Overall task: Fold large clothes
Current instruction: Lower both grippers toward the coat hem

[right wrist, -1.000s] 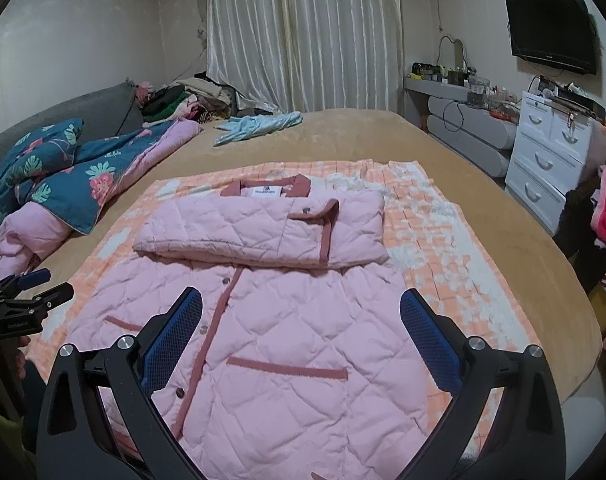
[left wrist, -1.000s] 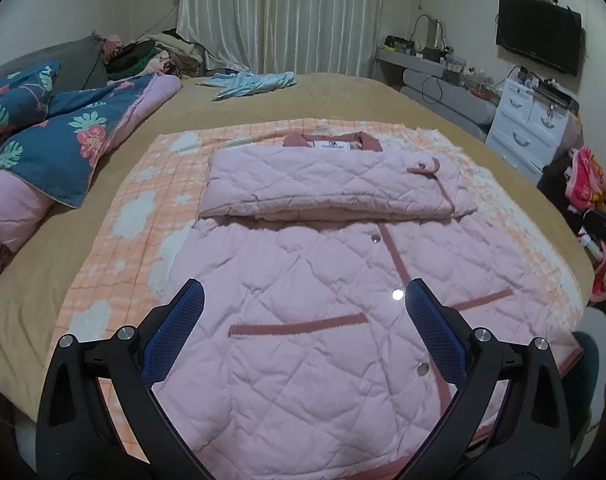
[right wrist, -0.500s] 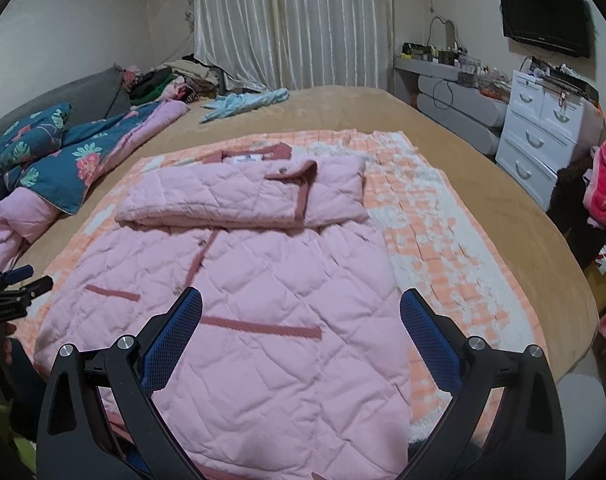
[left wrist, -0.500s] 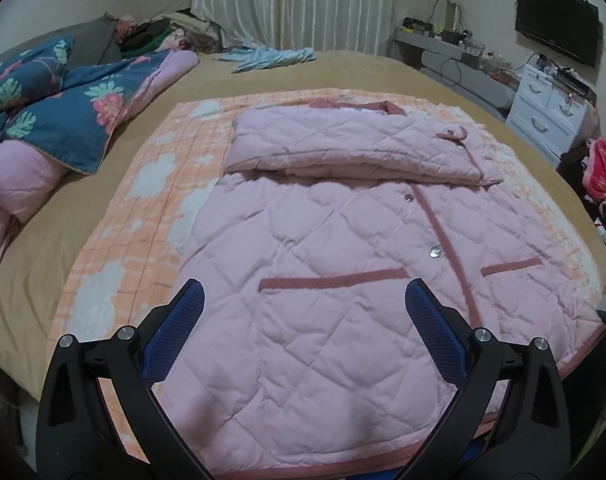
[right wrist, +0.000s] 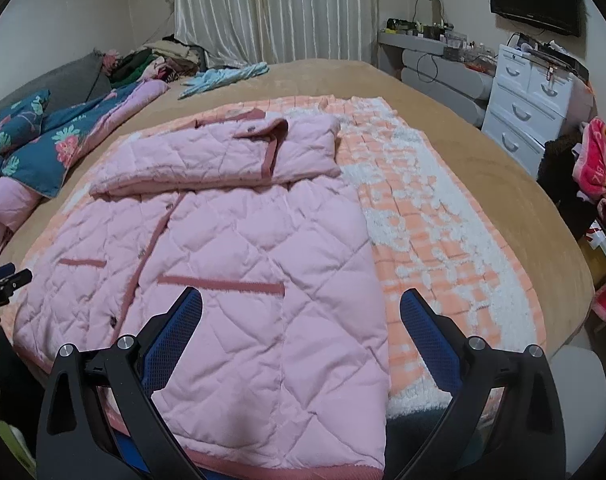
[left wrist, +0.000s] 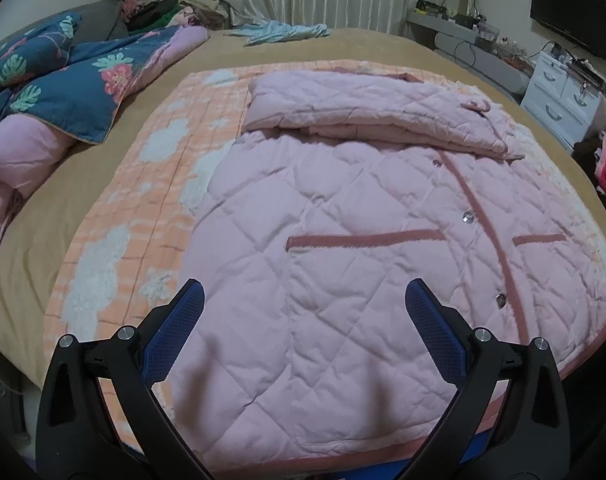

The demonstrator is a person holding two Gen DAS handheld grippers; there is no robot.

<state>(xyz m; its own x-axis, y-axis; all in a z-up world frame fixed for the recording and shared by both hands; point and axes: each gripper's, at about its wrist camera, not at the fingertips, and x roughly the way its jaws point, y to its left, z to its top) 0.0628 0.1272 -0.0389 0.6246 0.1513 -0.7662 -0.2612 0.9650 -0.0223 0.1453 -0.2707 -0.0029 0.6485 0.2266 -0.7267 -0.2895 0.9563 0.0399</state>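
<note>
— What do you get from your left wrist camera?

— My left gripper [left wrist: 303, 312] is spread wide, its blue-padded fingers [left wrist: 175, 336] holding nothing. It hangs just above the near hem of the pink quilted coat with dusty-rose trim [left wrist: 343, 248]. The coat lies flat and front-up on the orange-and-white checked fleece blanket [left wrist: 143, 200], which is spread over the tan-covered bed [left wrist: 343, 44]. The hem lies along the bed's near edge, under my fingers; whether they touch the cloth I cannot tell. The sleeves are folded across the chest in a thick band [left wrist: 375, 112] toward the far edge. The left finger is over the coat's left side edge, the right finger over its body, short of the snap-button placket [left wrist: 469, 216].

— And the right wrist camera?

— My right gripper [right wrist: 301, 312] is just as wide apart and empty too. It sits over the coat's [right wrist: 243, 260] near right corner: one finger [right wrist: 171, 340] above the quilting just below the pocket welt [right wrist: 223, 284], the other above bare blanket [right wrist: 443, 220] just beside the coat's right edge. At the picture's left edge, my left gripper [right wrist: 3, 276] shows near the coat's opposite side. A navy floral comforter [right wrist: 43, 148] is heaped along the bed's left edge, well apart from the coat.
</note>
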